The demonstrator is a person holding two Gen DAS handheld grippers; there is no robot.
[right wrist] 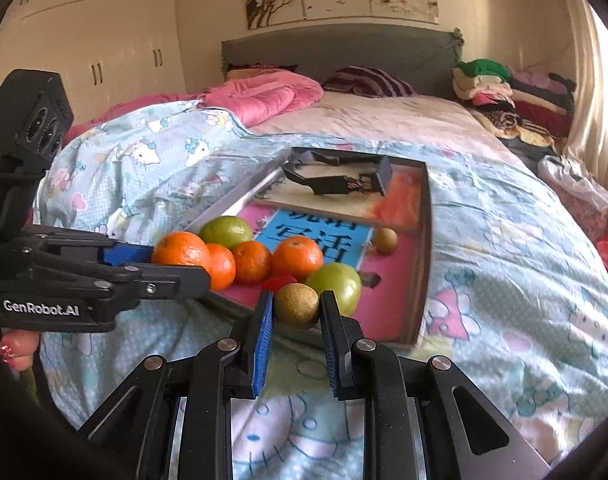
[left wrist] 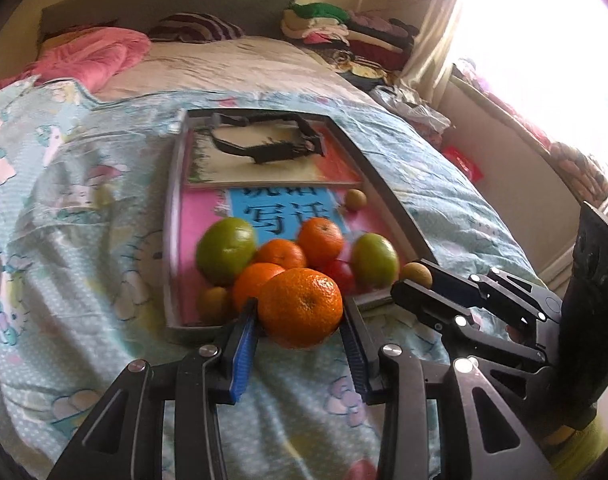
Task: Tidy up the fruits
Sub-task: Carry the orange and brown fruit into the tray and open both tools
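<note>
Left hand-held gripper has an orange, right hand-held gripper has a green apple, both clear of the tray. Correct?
Not quite. The right hand-held gripper holds a small brown fruit, not a green one, as the right wrist view shows. The left hand-held gripper does hold an orange.

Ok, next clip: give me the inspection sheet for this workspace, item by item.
Surface: tray on a cartoon-print quilt spread over a bed.
Job's things: three oranges, two green fruits, small brown fruits and a red one in the tray.
Clutter: books and a black holder at the tray's far end.
Grippers: left gripper shut on an orange; right gripper shut on a brown fruit.
Cables: nothing seen.
Surroundings: pink duvet, folded clothes, wardrobe, bright window.
</note>
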